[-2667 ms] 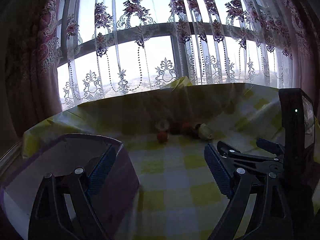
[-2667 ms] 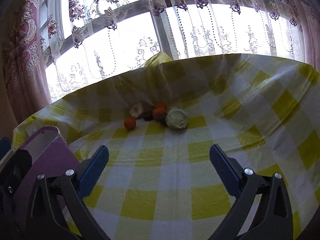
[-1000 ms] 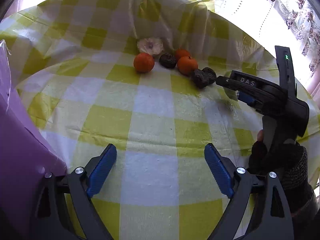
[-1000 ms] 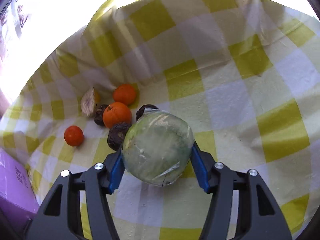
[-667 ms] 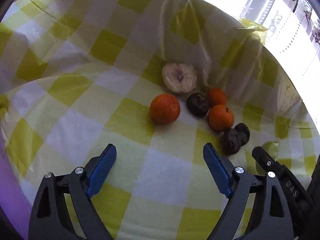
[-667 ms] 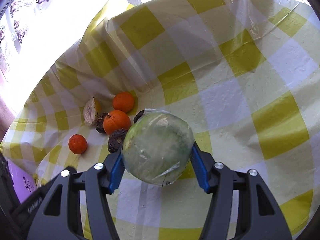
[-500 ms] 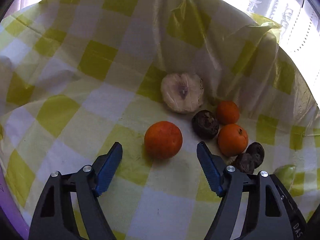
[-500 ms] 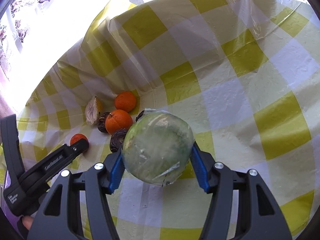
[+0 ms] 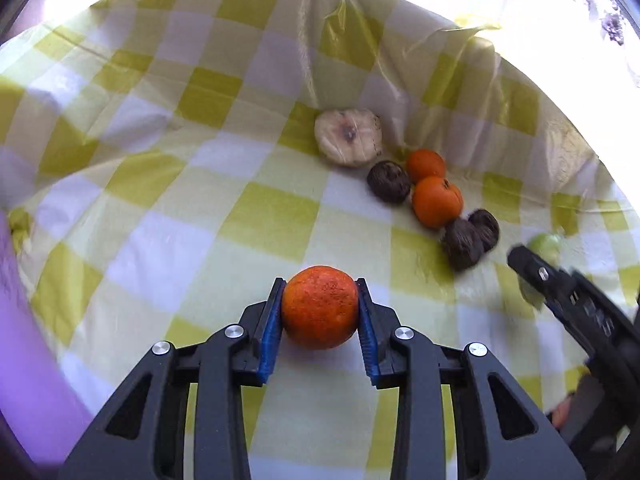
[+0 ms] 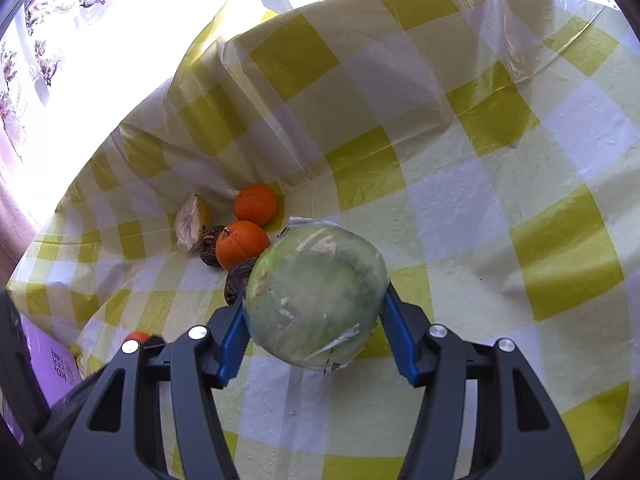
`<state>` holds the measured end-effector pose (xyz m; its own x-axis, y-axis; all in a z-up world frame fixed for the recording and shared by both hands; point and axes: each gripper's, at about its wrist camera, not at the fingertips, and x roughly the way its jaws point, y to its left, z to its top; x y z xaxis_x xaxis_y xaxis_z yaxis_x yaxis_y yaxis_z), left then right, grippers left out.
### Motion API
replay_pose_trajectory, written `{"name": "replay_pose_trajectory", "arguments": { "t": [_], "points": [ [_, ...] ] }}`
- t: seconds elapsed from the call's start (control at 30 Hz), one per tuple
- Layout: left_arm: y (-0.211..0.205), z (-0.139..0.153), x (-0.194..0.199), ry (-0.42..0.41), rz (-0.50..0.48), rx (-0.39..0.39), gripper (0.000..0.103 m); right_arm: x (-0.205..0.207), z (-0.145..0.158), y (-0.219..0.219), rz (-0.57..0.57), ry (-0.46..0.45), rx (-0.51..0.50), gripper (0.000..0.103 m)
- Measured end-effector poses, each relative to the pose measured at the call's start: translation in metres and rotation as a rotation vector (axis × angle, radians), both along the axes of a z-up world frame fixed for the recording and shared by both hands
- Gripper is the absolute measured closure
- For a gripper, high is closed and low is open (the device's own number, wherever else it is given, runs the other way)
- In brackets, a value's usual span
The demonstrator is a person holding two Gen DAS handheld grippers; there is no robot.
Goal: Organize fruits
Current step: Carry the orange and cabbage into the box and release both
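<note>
Left fingers (image 9: pixel 368 336) pinch orange (image 9: pixel 320 307); tablecloth (image 9: pixel 160 256) open leftward.

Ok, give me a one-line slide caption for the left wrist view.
Left gripper shut on an orange above the yellow checked tablecloth, with more oranges and dark fruits behind.

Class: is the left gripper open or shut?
Shut: the left gripper presses both blue pads against the orange.

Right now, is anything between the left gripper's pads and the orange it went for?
No. The left gripper is shut on the orange, both blue pads pressing its sides. The other fruits lie apart, farther back on the checked cloth.
</note>
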<state>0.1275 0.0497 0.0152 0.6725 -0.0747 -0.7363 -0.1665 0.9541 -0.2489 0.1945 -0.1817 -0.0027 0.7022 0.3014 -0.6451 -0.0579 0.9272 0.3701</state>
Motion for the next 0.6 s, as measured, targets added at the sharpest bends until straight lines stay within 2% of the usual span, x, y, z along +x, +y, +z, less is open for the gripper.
{"name": "replay_pose_trajectory", "arguments": {
  "t": [0.13,0.23,0.6],
  "points": [
    [-0.012,0.004,-0.062,-0.028,-0.069,0.003,0.071,0.000,0.000,0.000,0.006,0.001,0.002,0.043],
    [-0.012,0.004,-0.089,-0.032,-0.097,-0.027,0.071,-0.001,-0.001,0.000,0.005,0.002,0.002,0.043],
    [-0.012,-0.006,-0.087,-0.027,-0.114,-0.059,0.071,0.000,-0.002,0.000,0.005,0.004,0.002,0.043]
  ]
}}
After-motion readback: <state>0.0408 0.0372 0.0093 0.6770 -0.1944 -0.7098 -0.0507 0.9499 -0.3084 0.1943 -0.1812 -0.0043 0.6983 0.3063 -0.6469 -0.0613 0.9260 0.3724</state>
